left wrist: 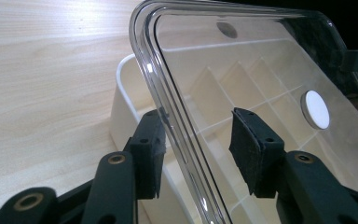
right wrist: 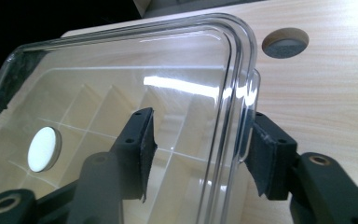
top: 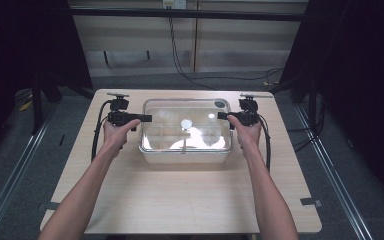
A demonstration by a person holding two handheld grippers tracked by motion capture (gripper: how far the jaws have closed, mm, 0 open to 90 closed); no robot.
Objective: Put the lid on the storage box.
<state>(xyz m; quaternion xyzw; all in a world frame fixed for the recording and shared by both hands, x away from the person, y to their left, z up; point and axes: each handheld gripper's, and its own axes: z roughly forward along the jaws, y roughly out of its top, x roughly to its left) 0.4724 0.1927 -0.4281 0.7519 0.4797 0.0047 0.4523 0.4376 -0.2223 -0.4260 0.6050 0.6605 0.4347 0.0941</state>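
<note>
Toward the far edge of the pale wooden worktop [top: 180, 200], midway between its side edges, the high view shows a white plastic divided box [top: 185, 154] under a clear rectangular plastic lid [top: 185, 125]. The left gripper [top: 145, 118] meets the lid's left edge and the right gripper [top: 222, 115] its right edge, a hand behind each.

Along the left gripper [left wrist: 198, 149] view, the jaws stand wide, one outside the lid's [left wrist: 261, 70] rim and one inside, the rim running between the pads without clear contact; the box [left wrist: 121, 107] wall sits below.

Along the right gripper [right wrist: 198, 151] view, the jaws are likewise spread across the lid's [right wrist: 121, 84] rim, not clamped. A round grey-filled hole [right wrist: 285, 44] lies in the worktop beyond.

Judged from this, uneven closing could tilt the smooth lid, letting it slip and drop onto the dividers
</note>
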